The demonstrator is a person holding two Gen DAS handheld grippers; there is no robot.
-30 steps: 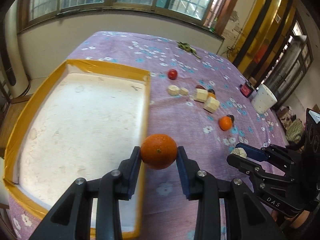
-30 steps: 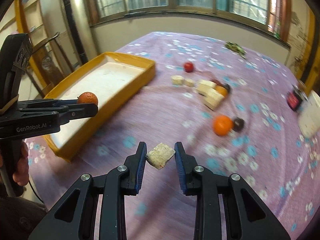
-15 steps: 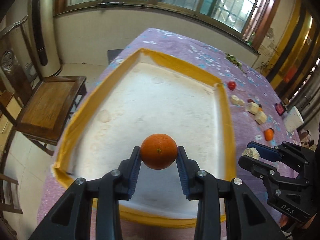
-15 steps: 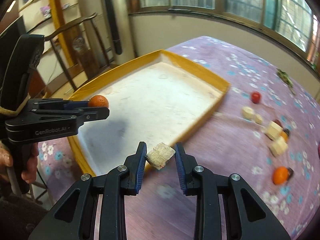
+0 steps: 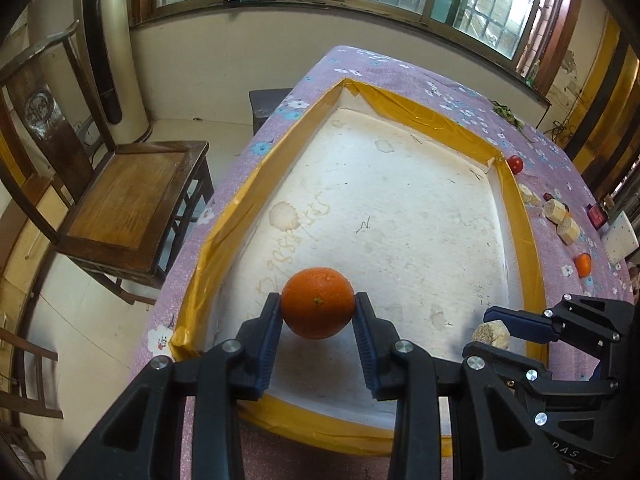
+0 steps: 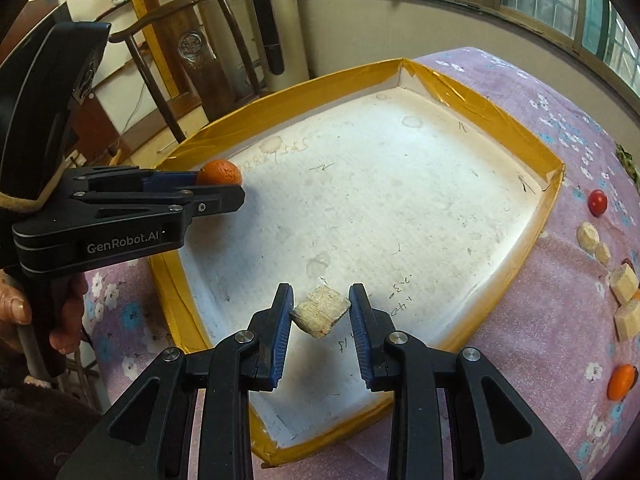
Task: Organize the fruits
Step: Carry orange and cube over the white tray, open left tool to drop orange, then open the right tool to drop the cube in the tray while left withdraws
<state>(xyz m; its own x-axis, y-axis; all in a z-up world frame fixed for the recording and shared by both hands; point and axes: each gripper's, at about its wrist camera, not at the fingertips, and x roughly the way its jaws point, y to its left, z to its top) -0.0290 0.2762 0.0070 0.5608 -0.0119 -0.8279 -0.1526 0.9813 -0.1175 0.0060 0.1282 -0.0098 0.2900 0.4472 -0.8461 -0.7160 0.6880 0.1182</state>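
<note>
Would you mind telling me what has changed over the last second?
Both grippers travelled from above the purple cloth to above the yellow-rimmed tray. The left gripper carried the orange along; the right gripper brought the pale chunk. Neither grip was released, and the loose pieces on the cloth stayed put.

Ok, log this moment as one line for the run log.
left gripper: shut on orange, over tray | right gripper: shut on beige chunk, over tray | tray holds nothing yet | more pieces on cloth

Left tool clamped on orange; right tool clamped on beige chunk; both level, side by side.
</note>
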